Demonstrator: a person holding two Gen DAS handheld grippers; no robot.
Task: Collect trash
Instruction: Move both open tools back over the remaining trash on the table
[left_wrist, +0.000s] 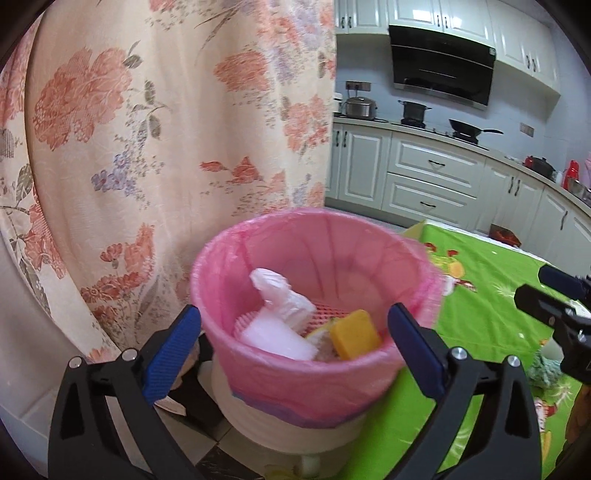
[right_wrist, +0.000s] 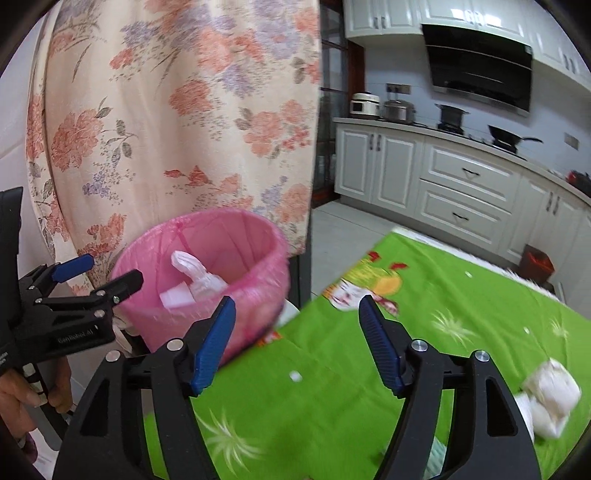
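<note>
A white bin with a pink bag liner (left_wrist: 288, 373) stands beside the green table; it also shows in the right wrist view (right_wrist: 255, 314). Inside lie a white plastic bag (left_wrist: 280, 299), a white block (left_wrist: 269, 338), red netting and a yellow sponge (left_wrist: 355, 334). My left gripper (left_wrist: 293, 341) is open and empty, its fingers either side of the bin's near rim. My right gripper (right_wrist: 297, 341) is open and empty above the table's left edge. A crumpled white wrapper (right_wrist: 550, 400) lies on the table at the right. A small white scrap (right_wrist: 295, 376) lies between the right fingers.
The table has a green cartoon tablecloth (right_wrist: 461, 295). A floral curtain (left_wrist: 166, 129) hangs behind the bin. White kitchen cabinets (left_wrist: 424, 173) with a stove and pots run along the back. A pale green cloth (left_wrist: 546, 371) lies near the right gripper's body (left_wrist: 554, 306).
</note>
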